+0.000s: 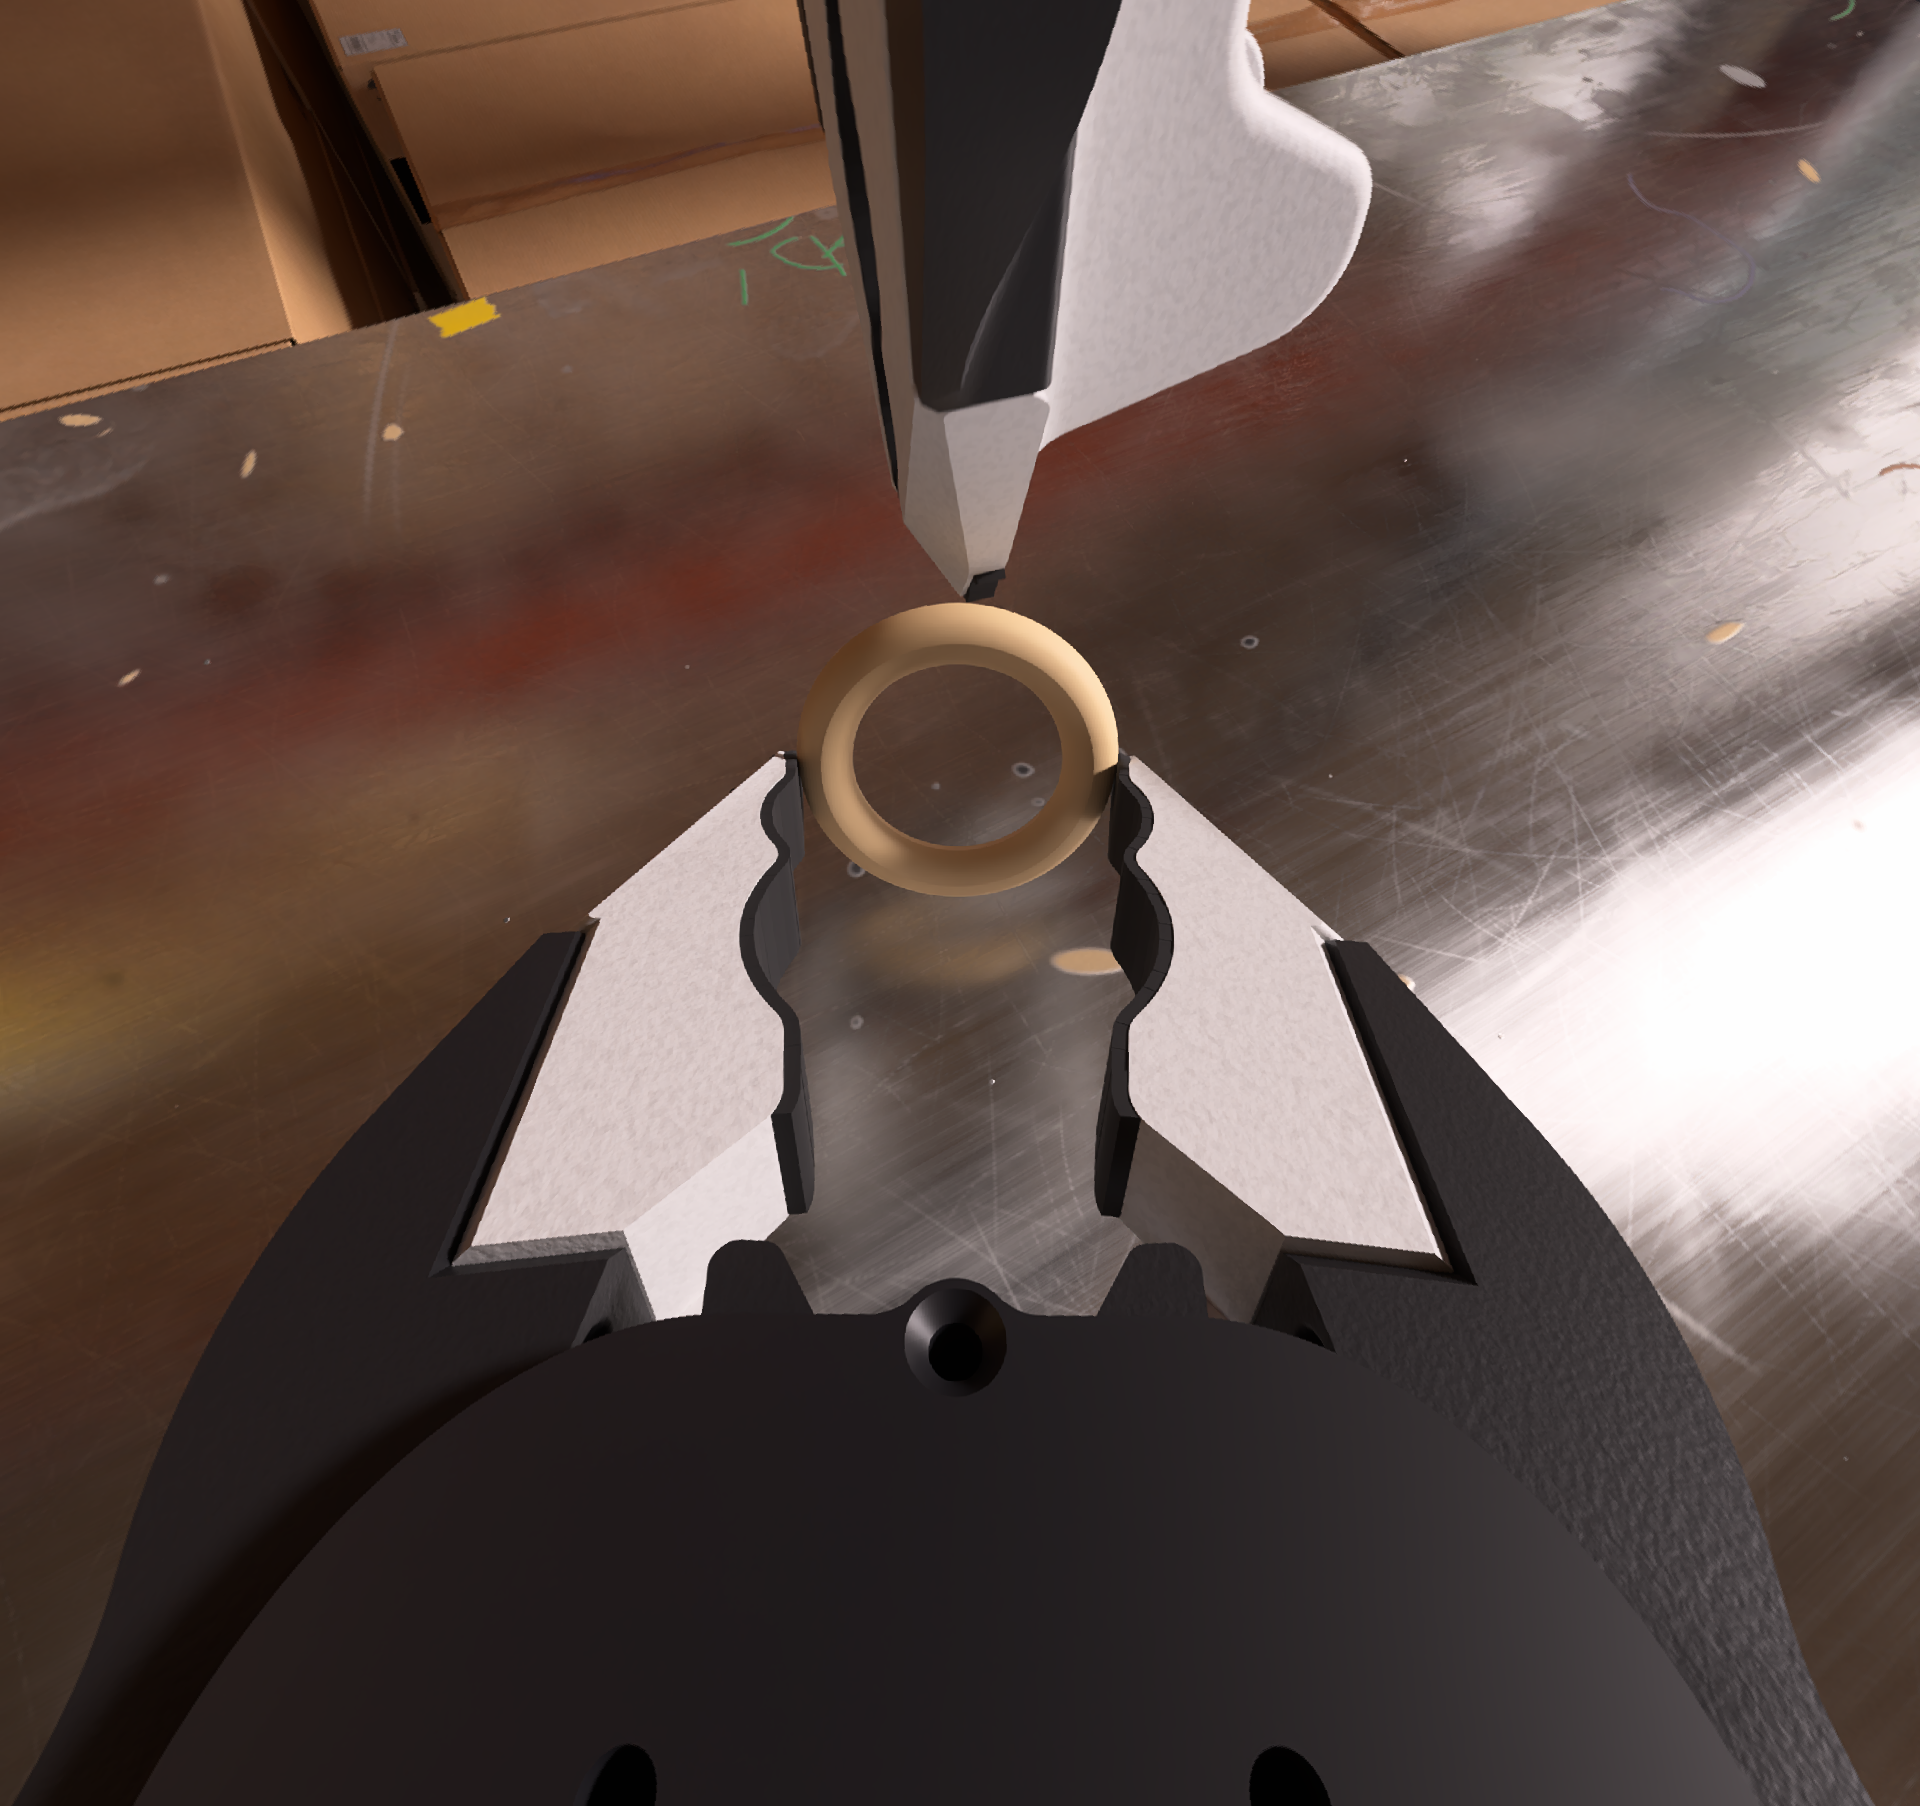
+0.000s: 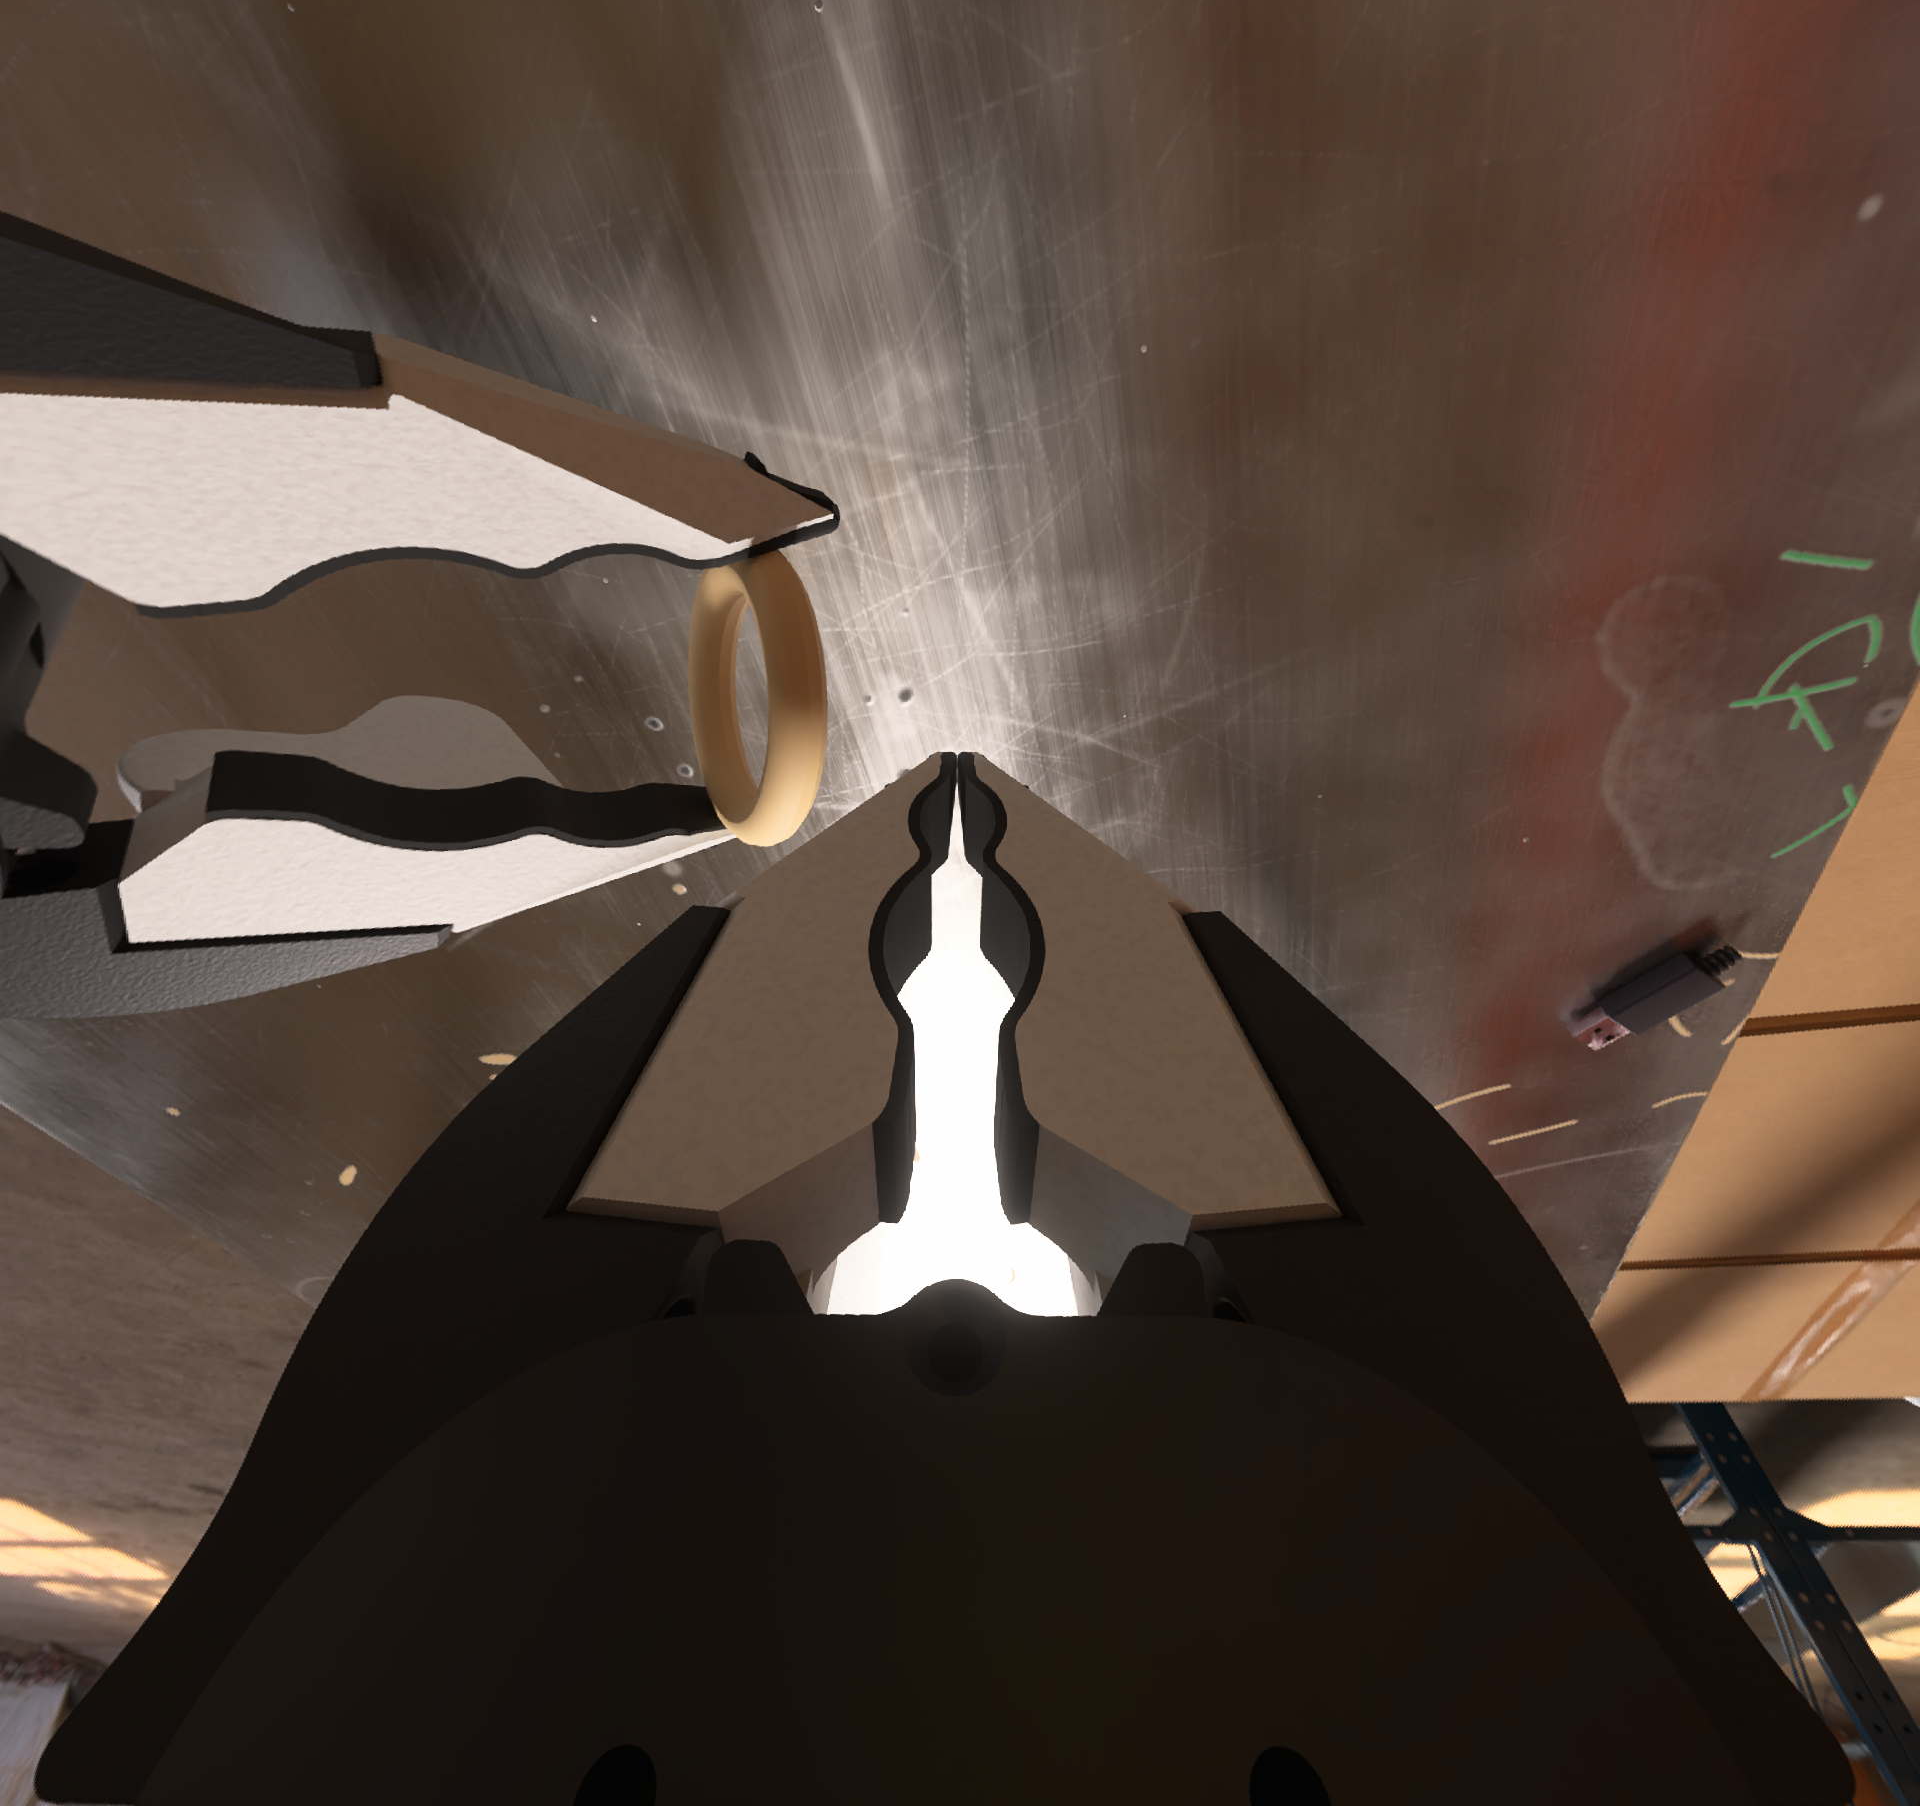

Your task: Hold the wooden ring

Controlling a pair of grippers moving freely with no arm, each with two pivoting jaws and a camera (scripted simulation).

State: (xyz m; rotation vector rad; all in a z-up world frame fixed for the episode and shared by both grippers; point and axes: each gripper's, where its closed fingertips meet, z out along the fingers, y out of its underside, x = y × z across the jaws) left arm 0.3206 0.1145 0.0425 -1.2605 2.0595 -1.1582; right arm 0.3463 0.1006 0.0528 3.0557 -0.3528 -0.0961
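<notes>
The ring (image 1: 958, 750) is up off the metal table (image 1: 1558, 717), pinched across its width at the very tips of the left gripper (image 1: 956, 769), so the hold looks done. Right gripper (image 2: 956, 757), jaws pressed together and empty, sits just beside the ring's far edge.

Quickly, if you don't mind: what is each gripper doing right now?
Left gripper: shut on the wooden ring, pinched at the fingertips, off the metal table.
Right gripper: shut, empty, its tip beside the ring.
</notes>
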